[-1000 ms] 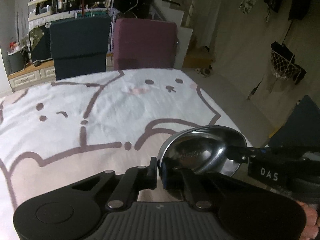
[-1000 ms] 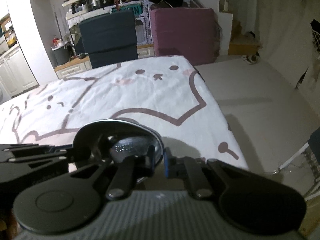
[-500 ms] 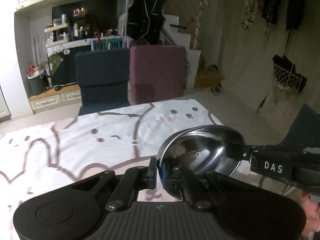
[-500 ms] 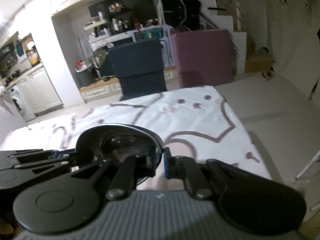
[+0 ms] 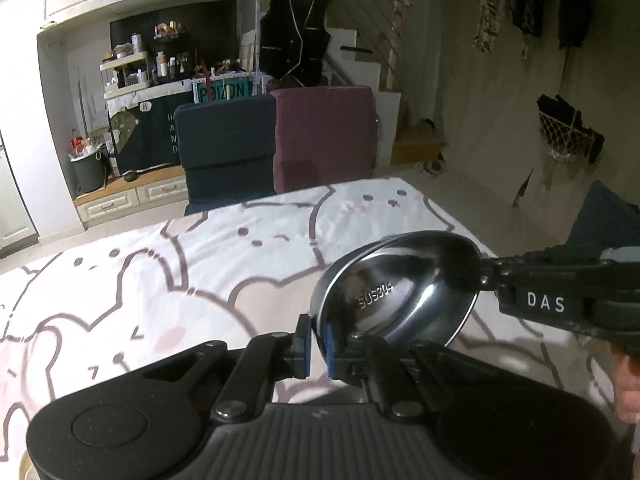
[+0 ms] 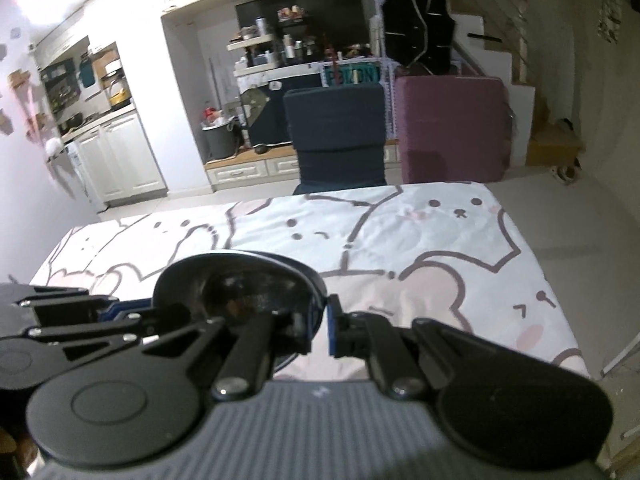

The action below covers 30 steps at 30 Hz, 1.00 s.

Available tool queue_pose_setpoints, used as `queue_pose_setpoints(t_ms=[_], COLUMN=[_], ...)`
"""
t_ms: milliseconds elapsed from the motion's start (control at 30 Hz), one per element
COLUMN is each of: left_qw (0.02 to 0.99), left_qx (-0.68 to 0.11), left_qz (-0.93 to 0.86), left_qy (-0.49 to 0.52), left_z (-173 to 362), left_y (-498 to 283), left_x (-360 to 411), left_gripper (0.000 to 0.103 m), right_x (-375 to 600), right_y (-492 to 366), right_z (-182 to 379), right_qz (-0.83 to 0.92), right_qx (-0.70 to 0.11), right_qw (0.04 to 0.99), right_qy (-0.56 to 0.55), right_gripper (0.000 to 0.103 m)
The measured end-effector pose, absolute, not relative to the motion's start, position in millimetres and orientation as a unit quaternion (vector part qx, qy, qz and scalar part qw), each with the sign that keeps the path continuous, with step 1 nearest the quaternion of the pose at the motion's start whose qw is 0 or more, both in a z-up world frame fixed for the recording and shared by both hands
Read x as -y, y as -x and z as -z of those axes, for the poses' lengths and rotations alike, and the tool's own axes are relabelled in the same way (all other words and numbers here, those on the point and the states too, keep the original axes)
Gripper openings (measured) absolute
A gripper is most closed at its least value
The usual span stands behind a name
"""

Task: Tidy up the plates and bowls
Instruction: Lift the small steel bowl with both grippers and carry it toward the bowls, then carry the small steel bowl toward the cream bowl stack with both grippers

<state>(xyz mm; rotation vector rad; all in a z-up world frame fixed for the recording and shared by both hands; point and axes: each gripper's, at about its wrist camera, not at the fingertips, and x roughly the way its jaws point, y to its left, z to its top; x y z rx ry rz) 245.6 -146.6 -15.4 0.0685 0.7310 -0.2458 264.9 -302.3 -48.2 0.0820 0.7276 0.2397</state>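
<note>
A shiny steel bowl (image 5: pixel 400 292), stamped SUS304 inside, hangs in the air above the table, tilted toward me. My left gripper (image 5: pixel 317 344) is shut on its near rim. My right gripper (image 6: pixel 320 326) is shut on the opposite rim; it shows in the left wrist view (image 5: pixel 486 270) coming in from the right. In the right wrist view the bowl (image 6: pixel 240 284) looks dark, with the left gripper (image 6: pixel 148 312) clamped on its left rim.
The table wears a white cloth with cartoon animal outlines (image 5: pixel 240 248). A dark blue chair (image 5: pixel 226 148) and a maroon chair (image 5: pixel 324 132) stand at its far edge. Floor lies off the table's right edge (image 6: pixel 580 220). Kitchen cabinets (image 6: pixel 116 160) are at far left.
Both grippers have lifted the bowl together, well up from the cloth. The views now show the table from higher and further back, with more of the room visible.
</note>
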Motion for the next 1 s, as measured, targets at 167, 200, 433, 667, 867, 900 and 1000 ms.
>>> queue_pose_setpoints(t_ms=[167,200,433,667,867,900,1000], left_qw=[0.915,0.911,0.888,0.862,0.847,0.845,0.844], left_qx=[-0.384,-0.392,-0.435,-0.476,-0.493,-0.494,-0.495], left_qz=[0.123,0.125,0.135,0.148,0.162,0.163,0.165], left_qy=[-0.033,-0.035,-0.065,-0.095,-0.119,-0.122,-0.126], left_z=[33,38,67,94,109,111,113], left_y=[-230,-228,-223,-229,-233,-233,-236], left_x=[130,128,118,124,131,132,133], left_gripper=[0.008,0.008,0.009,0.011,0.012,0.012,0.013], right_x=[286,282,261,241,234,233,232], right_y=[-248,-245,-246,-253,-261,-262,-264], right_z=[57,60,77,97,117,120,127], right_qz=[-0.126,-0.131,-0.144,-0.140,-0.130,-0.130,-0.129], right_qx=[-0.387,-0.389,-0.422,-0.464,-0.496,-0.500,-0.506], right_qw=[0.913,0.912,0.895,0.873,0.857,0.854,0.850], right_qy=[-0.029,-0.024,0.010,0.050,0.060,0.061,0.065], right_gripper=[0.009,0.009,0.009,0.009,0.009,0.009,0.009])
